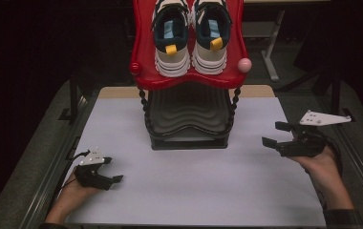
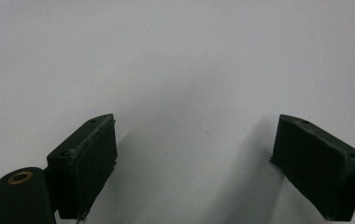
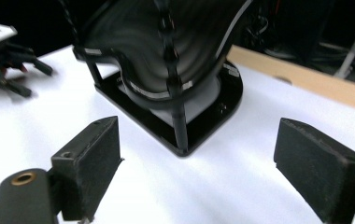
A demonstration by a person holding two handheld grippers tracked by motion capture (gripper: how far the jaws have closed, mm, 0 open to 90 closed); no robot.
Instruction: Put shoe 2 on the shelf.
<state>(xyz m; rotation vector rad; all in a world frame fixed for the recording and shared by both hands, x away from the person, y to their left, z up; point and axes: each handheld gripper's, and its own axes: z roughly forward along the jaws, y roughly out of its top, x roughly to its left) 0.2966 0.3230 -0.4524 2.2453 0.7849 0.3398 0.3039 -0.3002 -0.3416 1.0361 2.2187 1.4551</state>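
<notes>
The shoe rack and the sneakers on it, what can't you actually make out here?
- Sneakers on the red top shelf: toes cut off by the high view's upper edge.
- Black lower shelf: its back hidden under the red shelf.
- Rack post in the right gripper view: blurred.

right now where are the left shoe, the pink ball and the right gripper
left shoe (image 1: 171, 33), high view, dark opening
pink ball (image 1: 244, 64), high view, its middle
right gripper (image 1: 276, 134), high view, between its open jaws
</notes>
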